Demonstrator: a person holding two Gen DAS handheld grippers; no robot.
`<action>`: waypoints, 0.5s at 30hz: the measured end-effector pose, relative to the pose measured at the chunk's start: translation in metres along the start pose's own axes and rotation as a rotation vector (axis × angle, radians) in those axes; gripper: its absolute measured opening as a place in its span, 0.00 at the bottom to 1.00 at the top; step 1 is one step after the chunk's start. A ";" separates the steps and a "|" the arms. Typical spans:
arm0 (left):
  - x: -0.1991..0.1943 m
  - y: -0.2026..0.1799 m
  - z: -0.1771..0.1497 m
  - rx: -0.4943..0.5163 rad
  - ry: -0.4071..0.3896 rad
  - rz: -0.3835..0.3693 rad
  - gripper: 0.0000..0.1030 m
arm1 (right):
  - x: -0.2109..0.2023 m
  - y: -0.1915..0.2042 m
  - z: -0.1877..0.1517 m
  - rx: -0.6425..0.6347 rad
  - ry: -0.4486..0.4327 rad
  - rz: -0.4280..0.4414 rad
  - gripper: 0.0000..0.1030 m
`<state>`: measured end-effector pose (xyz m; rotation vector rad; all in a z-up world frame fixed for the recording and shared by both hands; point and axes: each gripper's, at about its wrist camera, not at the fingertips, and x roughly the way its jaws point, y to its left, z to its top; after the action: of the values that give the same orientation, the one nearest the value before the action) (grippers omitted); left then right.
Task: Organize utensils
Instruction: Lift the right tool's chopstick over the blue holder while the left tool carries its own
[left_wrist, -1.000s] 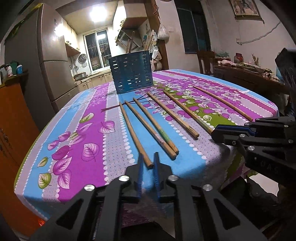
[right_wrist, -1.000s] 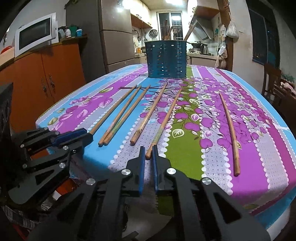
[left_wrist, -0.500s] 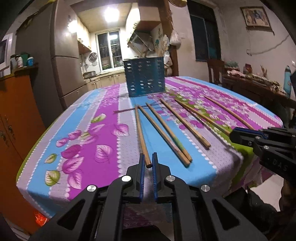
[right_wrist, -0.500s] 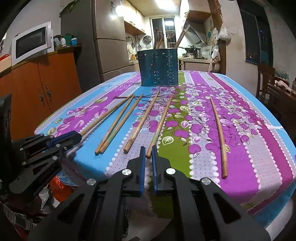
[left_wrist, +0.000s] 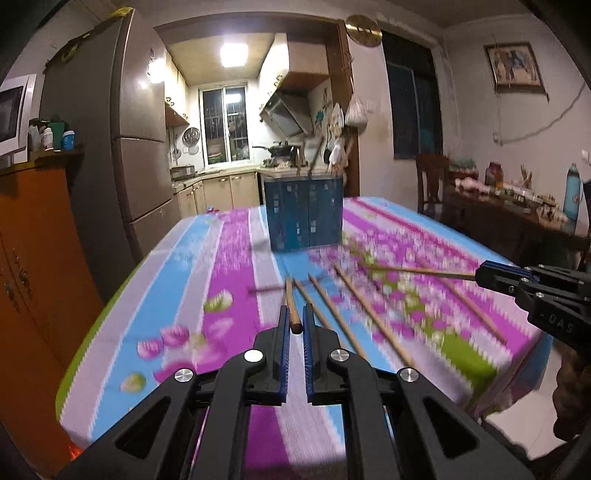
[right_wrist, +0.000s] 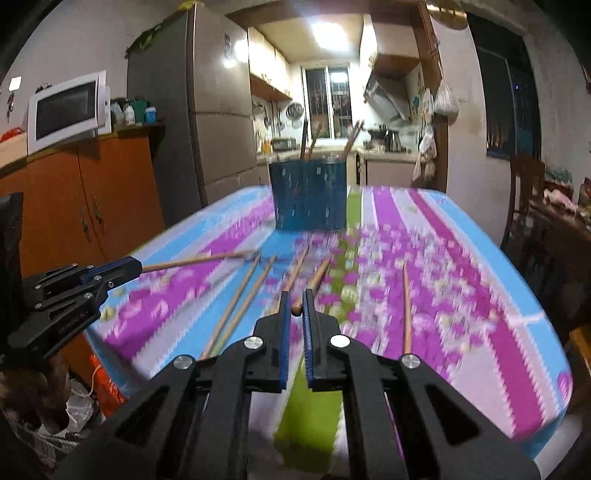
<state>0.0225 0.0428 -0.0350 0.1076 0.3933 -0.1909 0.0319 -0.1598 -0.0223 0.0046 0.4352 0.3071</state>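
My left gripper (left_wrist: 295, 311) is shut on the near end of a wooden chopstick (left_wrist: 290, 299), raised off the flowered tablecloth (left_wrist: 229, 280). In the right wrist view the same left gripper (right_wrist: 135, 266) holds that chopstick (right_wrist: 199, 260) slanting over the table. My right gripper (right_wrist: 295, 296) is shut on the end of another chopstick (right_wrist: 314, 280). In the left wrist view that right gripper (left_wrist: 482, 274) holds it (left_wrist: 424, 271). A blue perforated holder (left_wrist: 304, 212) (right_wrist: 308, 195) stands at the far side with several chopsticks in it.
Several loose chopsticks (left_wrist: 369, 317) (right_wrist: 406, 306) lie on the cloth between me and the holder. Left of the table stand an orange cabinet (right_wrist: 92, 203) with a microwave (right_wrist: 68, 107) and a fridge (left_wrist: 122, 147). On the right are a chair (left_wrist: 430, 181) and a cluttered side table (left_wrist: 517, 210).
Both grippers have risen, each lifting the chopstick it grips off the cloth. The table has dropped lower in both views and is blurred by the motion.
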 end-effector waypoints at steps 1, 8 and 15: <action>0.001 0.003 0.010 0.001 -0.011 -0.006 0.08 | -0.001 -0.002 0.008 0.001 -0.012 0.006 0.05; 0.010 0.018 0.076 0.056 -0.123 -0.002 0.08 | 0.001 -0.011 0.066 -0.069 -0.125 0.010 0.04; 0.040 0.024 0.128 0.088 -0.164 -0.044 0.08 | 0.024 -0.017 0.113 -0.126 -0.180 0.022 0.05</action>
<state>0.1111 0.0413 0.0680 0.1689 0.2239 -0.2591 0.1050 -0.1616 0.0694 -0.0852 0.2367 0.3521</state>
